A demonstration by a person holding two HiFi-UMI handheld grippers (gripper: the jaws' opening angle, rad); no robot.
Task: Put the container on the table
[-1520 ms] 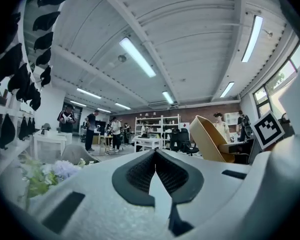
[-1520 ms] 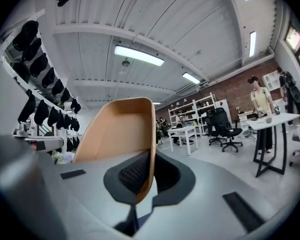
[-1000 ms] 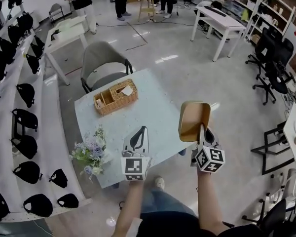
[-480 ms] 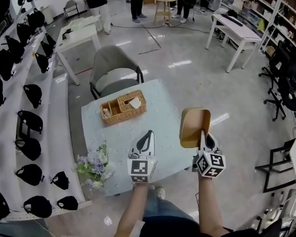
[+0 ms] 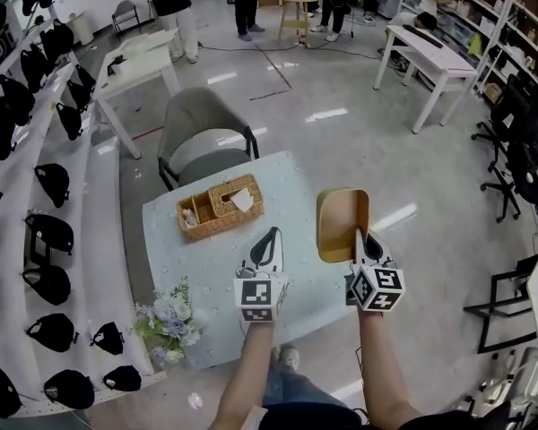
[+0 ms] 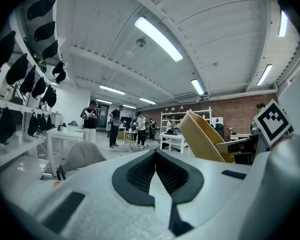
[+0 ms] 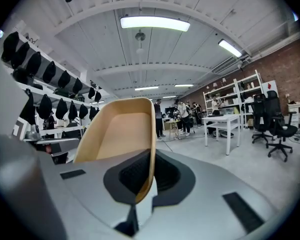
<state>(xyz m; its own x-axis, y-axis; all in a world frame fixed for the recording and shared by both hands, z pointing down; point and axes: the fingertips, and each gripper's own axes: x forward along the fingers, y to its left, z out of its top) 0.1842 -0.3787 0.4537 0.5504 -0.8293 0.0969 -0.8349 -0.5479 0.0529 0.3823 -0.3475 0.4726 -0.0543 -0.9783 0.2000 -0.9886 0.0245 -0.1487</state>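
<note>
Reference frame: head view, 12 o'clock pointing away from the person. At 8 o'clock on the surface (image 5: 287,191) stands a bunch of flowers (image 5: 166,316), close to the near-left corner. At 11 o'clock a wicker basket (image 5: 217,207) rests on the surface, divided into compartments. The left hand-held gripper (image 5: 271,236) hovers over the near middle of the surface; its own view shows both jaws pressed together with nothing between them. At 3 o'clock of that unit, the right hand-held gripper (image 5: 362,236) is clamped on the container (image 5: 341,224). Its jaws pinch one thin side wall at the rim, one jaw inside the cavity and one outside. The container is a tan, open-topped, round-cornered tub. It is held tipped so that its empty inside faces the head camera, and it hangs above the right edge of the surface, partly over the floor. It is not yet set down. Handling assessment: the wall appears thin, stiff and smooth, so the part is probably light but may swing or slip in a single-wall pinch. The present rim hold looks adequate. Level the base before contact, place it fully inboard of the edge, and release only once the base is seated.
</note>
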